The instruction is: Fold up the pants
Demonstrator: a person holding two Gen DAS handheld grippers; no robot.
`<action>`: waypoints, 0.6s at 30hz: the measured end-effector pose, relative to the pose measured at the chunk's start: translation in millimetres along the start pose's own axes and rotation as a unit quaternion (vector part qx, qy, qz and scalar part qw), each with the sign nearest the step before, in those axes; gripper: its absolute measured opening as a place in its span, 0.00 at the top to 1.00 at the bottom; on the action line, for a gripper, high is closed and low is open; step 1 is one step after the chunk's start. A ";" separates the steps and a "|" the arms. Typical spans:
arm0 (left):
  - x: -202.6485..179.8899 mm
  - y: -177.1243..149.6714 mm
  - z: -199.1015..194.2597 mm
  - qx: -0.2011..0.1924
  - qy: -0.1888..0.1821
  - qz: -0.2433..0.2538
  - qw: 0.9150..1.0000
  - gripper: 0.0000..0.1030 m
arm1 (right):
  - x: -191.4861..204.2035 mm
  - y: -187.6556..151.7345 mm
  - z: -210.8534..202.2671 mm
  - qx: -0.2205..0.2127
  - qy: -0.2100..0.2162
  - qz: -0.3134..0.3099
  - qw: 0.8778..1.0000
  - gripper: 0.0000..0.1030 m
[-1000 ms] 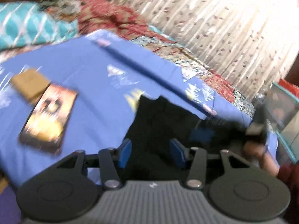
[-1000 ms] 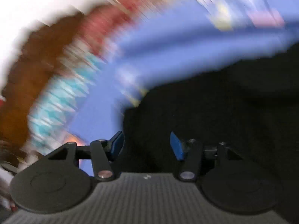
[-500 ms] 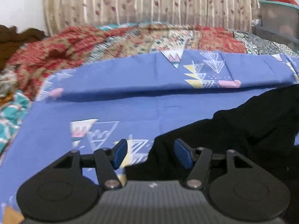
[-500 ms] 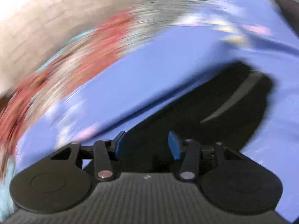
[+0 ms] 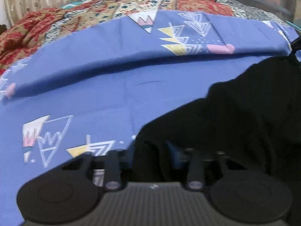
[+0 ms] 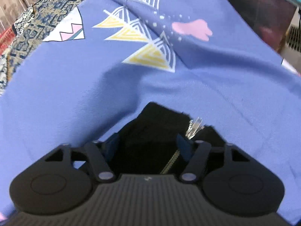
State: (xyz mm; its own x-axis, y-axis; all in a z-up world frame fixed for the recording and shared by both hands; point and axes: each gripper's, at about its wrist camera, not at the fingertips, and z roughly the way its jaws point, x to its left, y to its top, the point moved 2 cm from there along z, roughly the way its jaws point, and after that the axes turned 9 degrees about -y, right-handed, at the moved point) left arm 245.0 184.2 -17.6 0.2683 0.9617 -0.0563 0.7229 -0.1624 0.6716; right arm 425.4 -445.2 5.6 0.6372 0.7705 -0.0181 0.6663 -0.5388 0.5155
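Pants (image 5: pixel 235 116) are lying on the blue sheet (image 5: pixel 94 98) on the bed, looking soft, limp and light, so edges and corners seem the best holds. Left gripper (image 5: pixel 150 156) fingers have just been closing and are pinching a black fold; right gripper (image 6: pixel 148 146) fingers are standing apart over the zipper (image 6: pixel 193 127) end. Fabric is plain black.

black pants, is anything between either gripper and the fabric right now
Nothing visible stands in the way. The left gripper has just been closing, with a bunched fold of the black pants between its pads. The right gripper has the zipper end of the pants between its open jaws. Only the blue sheet surrounds them.
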 end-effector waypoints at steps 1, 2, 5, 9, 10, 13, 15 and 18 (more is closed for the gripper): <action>-2.6 -0.4 -0.3 -0.007 0.004 0.007 1.000 0.82 | -1.6 -0.6 -1.2 -0.010 -0.004 -0.010 1.000 0.76; -4.5 -0.3 -1.2 -0.010 0.007 0.011 1.000 0.84 | -4.9 -0.2 -1.6 -0.012 0.003 -0.016 1.000 0.95; -4.4 1.6 -14.0 -0.025 0.016 0.001 1.000 0.89 | -24.4 1.8 -17.2 -0.031 0.040 0.006 0.999 0.97; -10.0 5.4 -53.9 -0.067 0.039 0.001 0.997 0.90 | -64.8 0.8 -56.6 -0.059 0.086 0.052 0.993 0.97; -13.1 5.6 -67.7 -0.080 0.044 -0.001 0.996 0.90 | -73.2 -6.3 -73.8 -0.065 0.095 0.064 0.991 0.97; -25.1 3.6 -109.2 -0.110 0.043 -0.004 0.993 0.90 | -107.4 -19.4 -116.5 -0.084 0.128 0.084 0.985 0.97; -36.8 -0.6 -136.0 -0.129 0.040 0.007 0.991 0.90 | -136.4 -32.9 -146.1 -0.097 0.150 0.094 0.979 0.97; -52.9 -13.9 -172.7 -0.153 0.032 0.013 0.988 0.90 | -182.7 -68.7 -193.0 -0.118 0.175 0.104 0.972 0.97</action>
State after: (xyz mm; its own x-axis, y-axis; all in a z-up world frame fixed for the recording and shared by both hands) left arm 110.8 173.7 103.6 0.2359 0.9718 0.0039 0.4881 -0.1219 0.8642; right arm 188.5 -483.3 138.8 0.5496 0.7446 0.3789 0.4040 -0.6338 0.6596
